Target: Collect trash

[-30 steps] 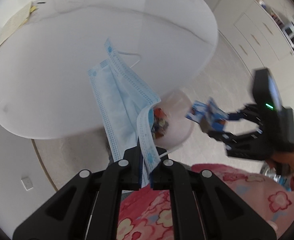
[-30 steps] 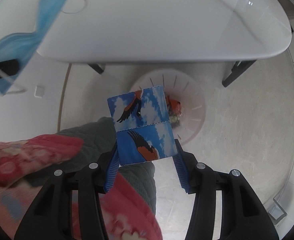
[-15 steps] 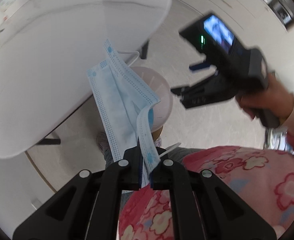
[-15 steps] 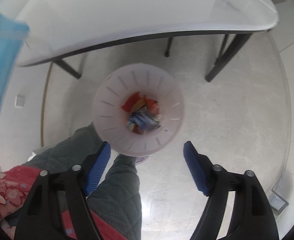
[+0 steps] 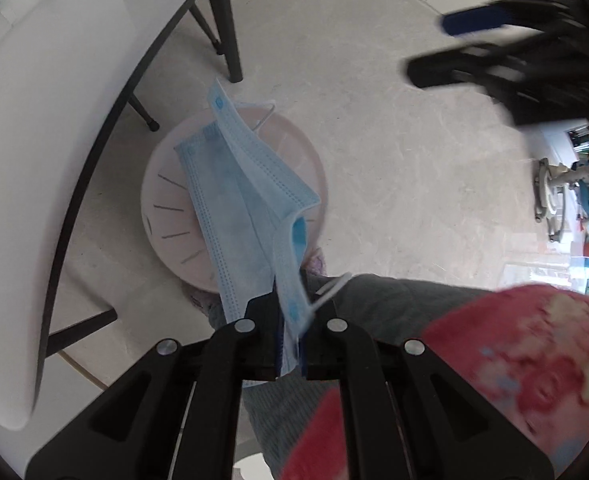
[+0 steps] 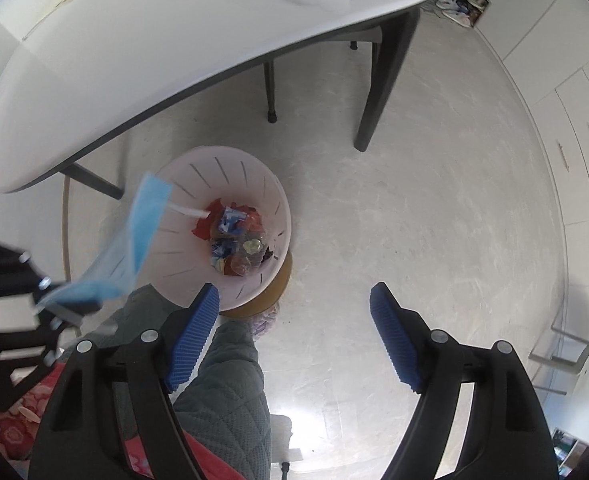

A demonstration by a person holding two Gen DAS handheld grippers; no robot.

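Left wrist view: left gripper [image 5: 290,320] pinches a blue face mask [image 5: 246,216], dangling over the pale slotted trash bin [image 5: 162,220] beside the white table [image 5: 54,120].

Right wrist view: right gripper [image 6: 294,332] fingers spread wide, nothing between; wrappers [image 6: 236,240] lie in the bin bottom.

Pleated cloth mask [image 5: 250,216], smooth plastic bin [image 6: 230,184], glossy, seemingly marble tabletop [image 6: 174,32]

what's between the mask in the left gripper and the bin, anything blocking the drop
Nothing visible. The blue mask hangs from the shut left gripper over the open pink bin, with only air below it. The right gripper is off to the side.
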